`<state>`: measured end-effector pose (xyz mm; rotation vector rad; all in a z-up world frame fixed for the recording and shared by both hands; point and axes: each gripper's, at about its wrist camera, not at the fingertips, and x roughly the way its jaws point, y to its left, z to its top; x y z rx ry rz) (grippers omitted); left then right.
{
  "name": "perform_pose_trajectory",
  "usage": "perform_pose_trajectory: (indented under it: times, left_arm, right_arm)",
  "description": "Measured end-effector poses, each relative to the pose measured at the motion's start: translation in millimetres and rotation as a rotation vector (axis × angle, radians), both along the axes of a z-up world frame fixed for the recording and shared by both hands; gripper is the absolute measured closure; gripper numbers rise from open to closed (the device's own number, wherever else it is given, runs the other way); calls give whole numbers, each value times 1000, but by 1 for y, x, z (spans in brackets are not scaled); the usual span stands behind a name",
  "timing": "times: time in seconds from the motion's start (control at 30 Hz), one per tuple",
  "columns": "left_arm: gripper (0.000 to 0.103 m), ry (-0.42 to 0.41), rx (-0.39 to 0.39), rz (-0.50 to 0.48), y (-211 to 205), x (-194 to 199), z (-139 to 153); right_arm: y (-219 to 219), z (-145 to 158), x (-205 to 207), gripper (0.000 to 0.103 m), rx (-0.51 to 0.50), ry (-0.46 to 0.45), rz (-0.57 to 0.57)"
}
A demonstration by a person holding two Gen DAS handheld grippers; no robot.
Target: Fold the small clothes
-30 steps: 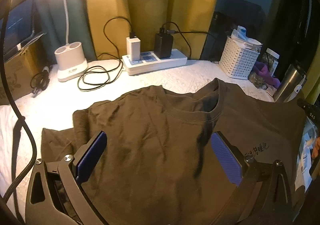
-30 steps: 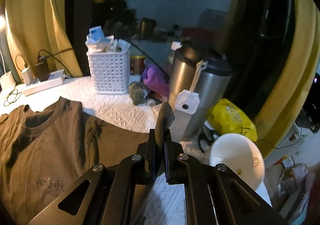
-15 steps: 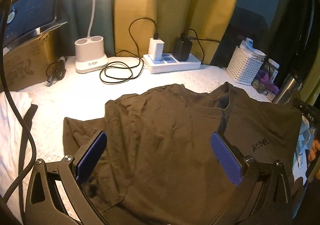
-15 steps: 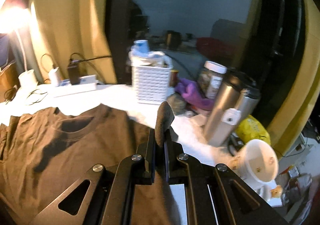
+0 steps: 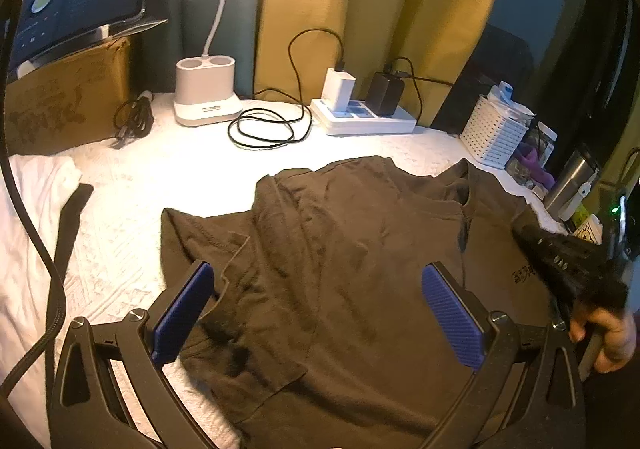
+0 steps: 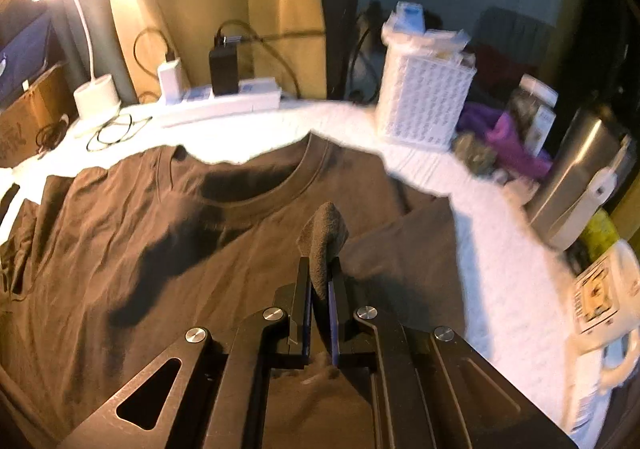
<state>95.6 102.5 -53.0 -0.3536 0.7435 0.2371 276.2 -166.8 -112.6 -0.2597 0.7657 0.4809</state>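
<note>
A dark brown T-shirt (image 5: 360, 269) lies face up on the white table cover, its collar (image 6: 256, 197) toward the back. My left gripper (image 5: 316, 273) hovers over the shirt's left half, blue pads wide apart and nothing between them: open. My right gripper (image 6: 320, 265) is shut on a pinch of the shirt's brown fabric (image 6: 326, 225), which sticks up between its jaws over the shirt's right chest. The left wrist view shows the right gripper (image 5: 520, 225) at the right edge, held by a hand (image 5: 608, 333).
Along the back stand a lamp base (image 5: 206, 97), a coiled black cable (image 5: 264, 129) and a power strip (image 5: 364, 121) with chargers. A white basket (image 6: 424, 101) and a steel flask (image 6: 576, 185) crowd the right. A cardboard box (image 5: 68, 97) and white cloth (image 5: 28, 209) sit left.
My right gripper has carried its pinch of fabric leftward, from beside the flask to over the shirt's chest. The left gripper has drawn back and left, still open, so more of the left sleeve shows.
</note>
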Motion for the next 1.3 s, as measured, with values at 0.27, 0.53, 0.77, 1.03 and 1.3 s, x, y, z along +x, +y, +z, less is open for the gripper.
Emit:
perform_pose_trajectory:
  times: [0.27,0.53,0.77,1.03,1.3]
  left_arm:
    - [1,-5,-17,0,1,-7,-2]
    - [1,-11,-4,-17,-12,-9,2]
    - [1,1,7,-42,-31,-3,2]
    - [1,24,32,-63,-52,5,1]
    - [1,36,44,-57,-55,5,1]
  right_arm:
    - [5,-21,-3,56,18,119,4]
    - [-21,3,-28,12,108,95,29]
    - [-98,17,-25,12,130,23,-106]
    - [-131,-17,-8,41,134,126,-148]
    - [-133,-13,-22,92,123,83,-112]
